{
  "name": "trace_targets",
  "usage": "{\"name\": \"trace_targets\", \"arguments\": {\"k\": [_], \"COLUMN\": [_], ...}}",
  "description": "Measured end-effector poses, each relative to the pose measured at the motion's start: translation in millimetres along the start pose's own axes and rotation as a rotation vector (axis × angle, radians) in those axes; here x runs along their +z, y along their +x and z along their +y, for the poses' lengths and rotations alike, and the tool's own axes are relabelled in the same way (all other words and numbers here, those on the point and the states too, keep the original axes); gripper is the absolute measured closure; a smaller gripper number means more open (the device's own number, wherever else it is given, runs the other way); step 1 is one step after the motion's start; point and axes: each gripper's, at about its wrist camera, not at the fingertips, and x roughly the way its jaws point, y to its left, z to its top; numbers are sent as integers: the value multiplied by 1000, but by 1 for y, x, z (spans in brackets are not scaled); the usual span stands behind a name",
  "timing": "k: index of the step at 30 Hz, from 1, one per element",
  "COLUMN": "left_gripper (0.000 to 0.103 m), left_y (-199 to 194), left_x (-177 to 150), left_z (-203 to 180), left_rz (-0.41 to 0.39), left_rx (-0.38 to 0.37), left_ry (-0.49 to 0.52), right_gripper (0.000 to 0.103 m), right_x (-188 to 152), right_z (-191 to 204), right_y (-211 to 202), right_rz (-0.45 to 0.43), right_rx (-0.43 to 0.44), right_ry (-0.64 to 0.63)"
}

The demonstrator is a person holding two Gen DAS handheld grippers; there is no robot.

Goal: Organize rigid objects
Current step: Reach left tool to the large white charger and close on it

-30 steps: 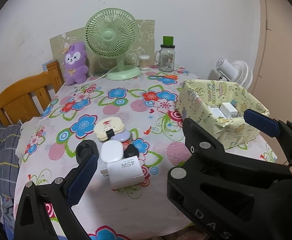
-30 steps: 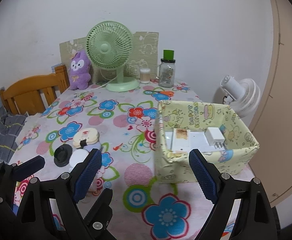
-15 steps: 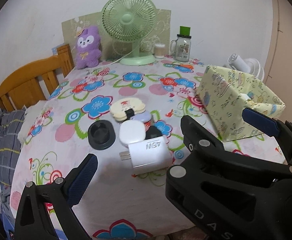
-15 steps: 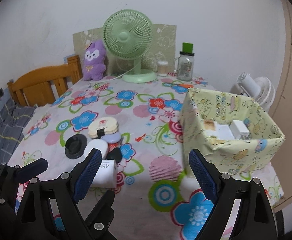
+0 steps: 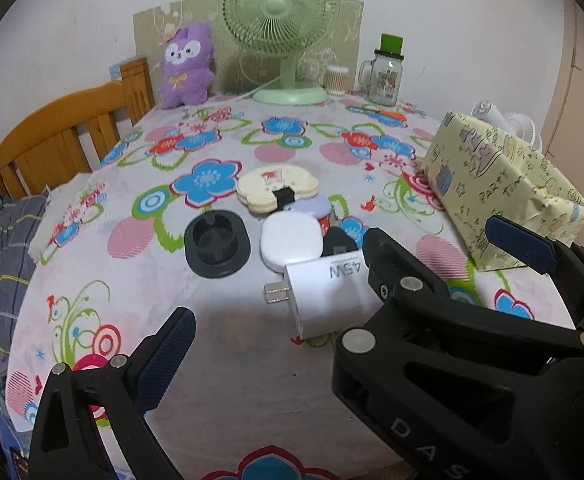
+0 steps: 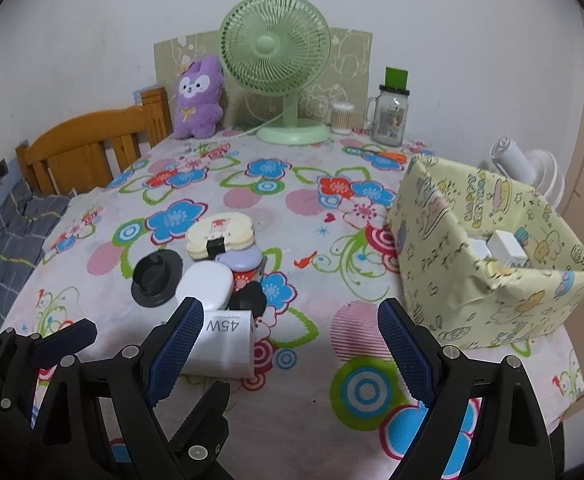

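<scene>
- Left wrist view: left tool (image 5: 339,276) spread wide, nothing between its pads; one blue pad low left, the other far right near the box.
- White 45W charger (image 5: 323,296) lying flat on the desk (image 5: 220,384), prongs pointing left, partly hidden behind the black frame of the right tool.
- Just behind the charger, a tight cluster: white rounded case (image 5: 290,240), black round holder (image 5: 216,243), cream flower-shaped case (image 5: 276,189) stacked over a lilac piece (image 5: 313,207), small black item (image 5: 337,242) wedged between. Likely gathered as the pile waiting to be sorted.
- Right wrist view: right tool (image 6: 290,350) also spread open and holding nothing; its left pad overlaps the charger (image 6: 224,344) in the picture, contact not clear.
- Yellow patterned box (image 6: 487,280) at the desk's right side, open top, with a white plug (image 6: 505,249) and other pale items already inside. Judged to be the collecting bin, set near the pile for a short carry.
- Green fan (image 6: 276,56), purple plush (image 6: 198,98) and glass jar (image 6: 389,118) lined along the wall, well apart from the work area.
- Judgement: charger nearest both tools, so probably next to go; flat sides and square edges should suit a pinch across the body, clear of the prongs.
</scene>
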Motion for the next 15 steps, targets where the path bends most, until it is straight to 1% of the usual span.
{"name": "trace_targets", "arguments": {"k": [7,10,15], "left_gripper": [2,2,3], "left_y": [17,23,30], "left_x": [-1,-2,-2], "left_z": [0,0,4], "left_rz": [37,51,76], "left_rx": [-21,-24,-28], "left_ry": [-8,-11,-29], "right_gripper": [12,12,12], "right_x": [-2,-3,-3], "right_z": [-3,-2,0], "right_y": [14,22,30], "right_rz": [35,61,80], "right_rx": [-7,5,12], "right_ry": [-6,-19,-22]}}
